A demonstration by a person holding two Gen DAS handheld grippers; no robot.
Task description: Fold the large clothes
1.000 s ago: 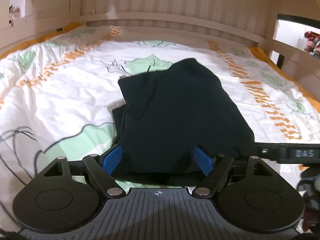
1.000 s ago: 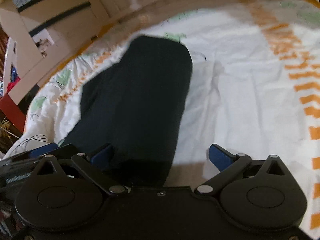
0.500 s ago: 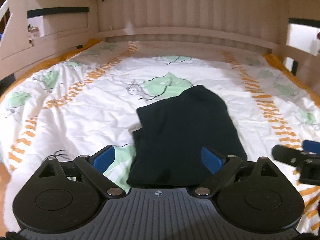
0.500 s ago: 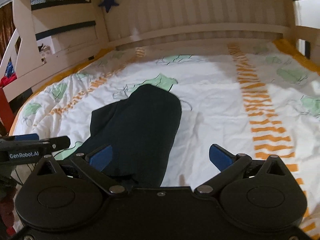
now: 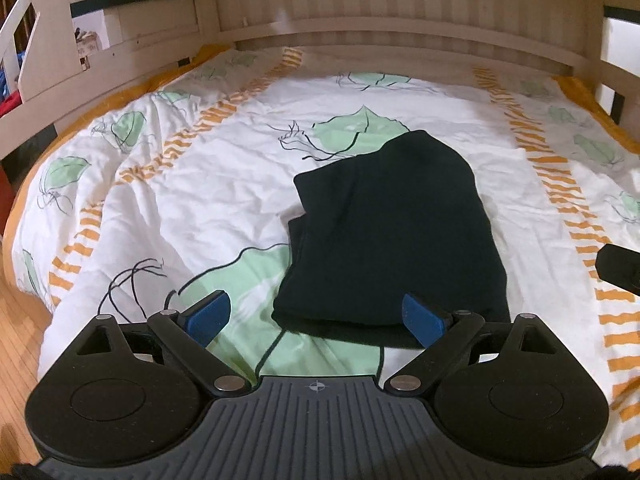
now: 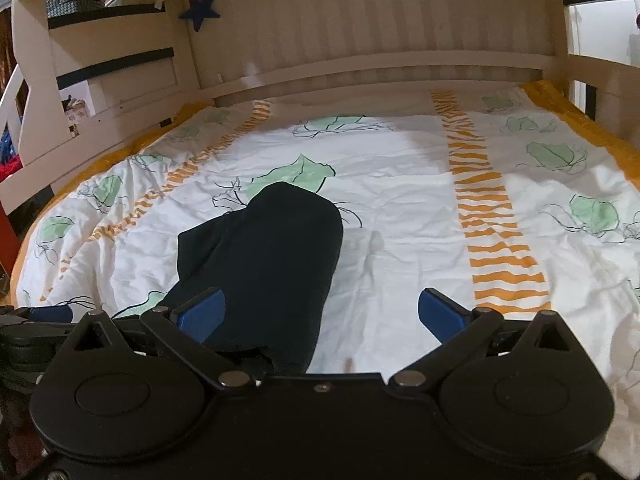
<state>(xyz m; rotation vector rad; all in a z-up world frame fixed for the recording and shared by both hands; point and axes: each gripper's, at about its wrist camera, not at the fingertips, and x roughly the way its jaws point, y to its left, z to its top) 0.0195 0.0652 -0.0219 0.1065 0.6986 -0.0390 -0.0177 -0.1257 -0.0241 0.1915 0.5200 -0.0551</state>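
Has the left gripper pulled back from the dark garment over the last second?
Yes. The left gripper has backed away toward the foot of the bed: the folded dark garment now lies ahead of its open jaws, with more duvet showing.

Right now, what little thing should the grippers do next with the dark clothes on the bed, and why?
Probably bring both down to its near edge. The dark garment lies in a folded bundle on the quilt, and the left gripper and right gripper are both open, holding nothing.

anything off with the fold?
Slightly. The garment is folded on the duvet, but a lower layer juts out on its left side, so the edges don't line up. Both grippers are open and clear of it.
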